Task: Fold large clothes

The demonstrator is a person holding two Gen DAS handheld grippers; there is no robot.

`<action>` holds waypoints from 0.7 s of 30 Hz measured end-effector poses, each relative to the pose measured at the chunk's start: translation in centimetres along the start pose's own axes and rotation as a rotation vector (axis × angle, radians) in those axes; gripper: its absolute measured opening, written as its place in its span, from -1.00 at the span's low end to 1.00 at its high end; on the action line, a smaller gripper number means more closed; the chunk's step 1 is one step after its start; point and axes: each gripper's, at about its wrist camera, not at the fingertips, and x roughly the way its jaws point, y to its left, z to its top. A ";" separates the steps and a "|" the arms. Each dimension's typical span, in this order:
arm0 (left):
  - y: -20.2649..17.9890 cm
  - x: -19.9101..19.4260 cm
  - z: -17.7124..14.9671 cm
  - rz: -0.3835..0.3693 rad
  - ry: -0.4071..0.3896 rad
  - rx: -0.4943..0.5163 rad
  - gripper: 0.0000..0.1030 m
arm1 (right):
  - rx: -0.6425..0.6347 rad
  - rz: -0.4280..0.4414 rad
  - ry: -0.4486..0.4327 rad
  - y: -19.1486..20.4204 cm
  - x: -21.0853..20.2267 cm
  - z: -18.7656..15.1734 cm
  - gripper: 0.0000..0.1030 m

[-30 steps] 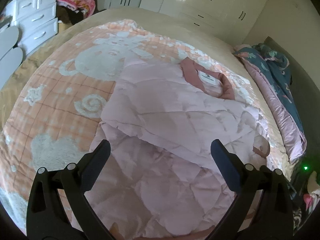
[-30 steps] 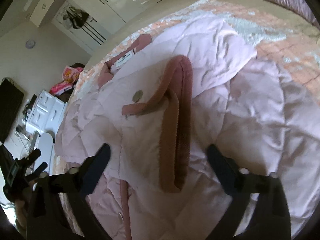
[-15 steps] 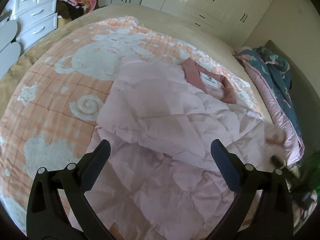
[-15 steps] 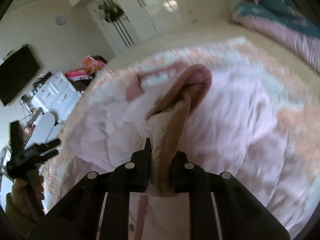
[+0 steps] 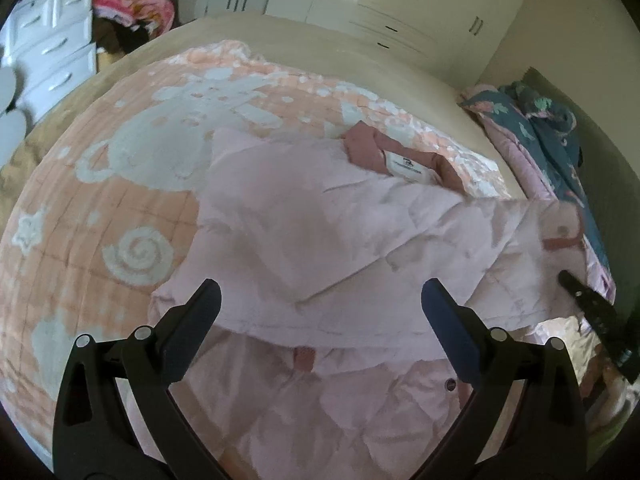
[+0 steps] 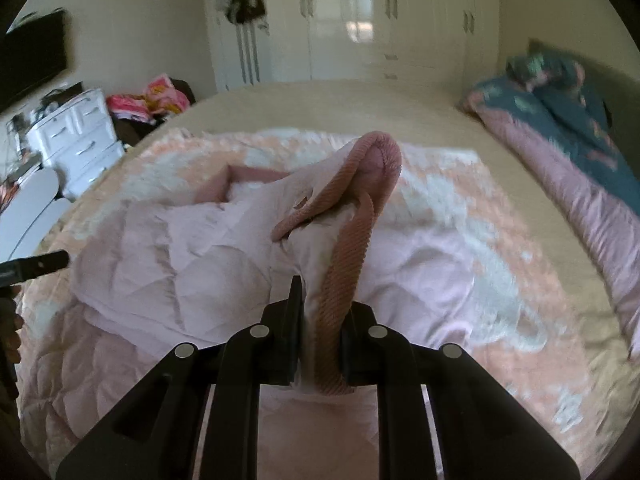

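Sleeve lifted, fold barely begun

We see the pink quilted jacket spread on the bed, one sleeve already laid across. Our right gripper pinches the ribbed cuff, shown close only in its own view; the left gripper hovers wide, empty.

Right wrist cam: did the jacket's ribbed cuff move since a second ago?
Yes. The ribbed cuff, shut in the right gripper, has been lifted off the pink jacket; its tip now sits higher, nearer the white wardrobe.
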 end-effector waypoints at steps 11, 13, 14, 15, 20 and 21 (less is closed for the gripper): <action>-0.9 3.3 -0.1 0.018 0.057 0.050 0.82 | 0.222 0.000 0.060 -2.3 2.5 -3.6 0.01; -1.0 3.7 -0.4 0.025 0.058 0.056 0.82 | 0.259 0.013 0.001 -2.4 1.1 -3.8 0.28; -1.0 4.1 -0.6 0.029 0.062 0.060 0.82 | 0.262 0.010 -0.022 -2.4 0.4 -3.7 0.36; -1.0 4.3 -0.8 0.035 0.068 0.062 0.82 | 0.253 0.011 -0.038 -2.0 -0.1 -3.6 0.37; -0.8 6.1 -1.7 0.060 0.100 0.084 0.82 | 0.169 0.075 -0.035 0.9 -0.7 -2.8 0.46; -0.6 6.3 -1.8 0.057 0.102 0.079 0.82 | 0.140 0.085 -0.025 1.8 -0.4 -2.6 0.46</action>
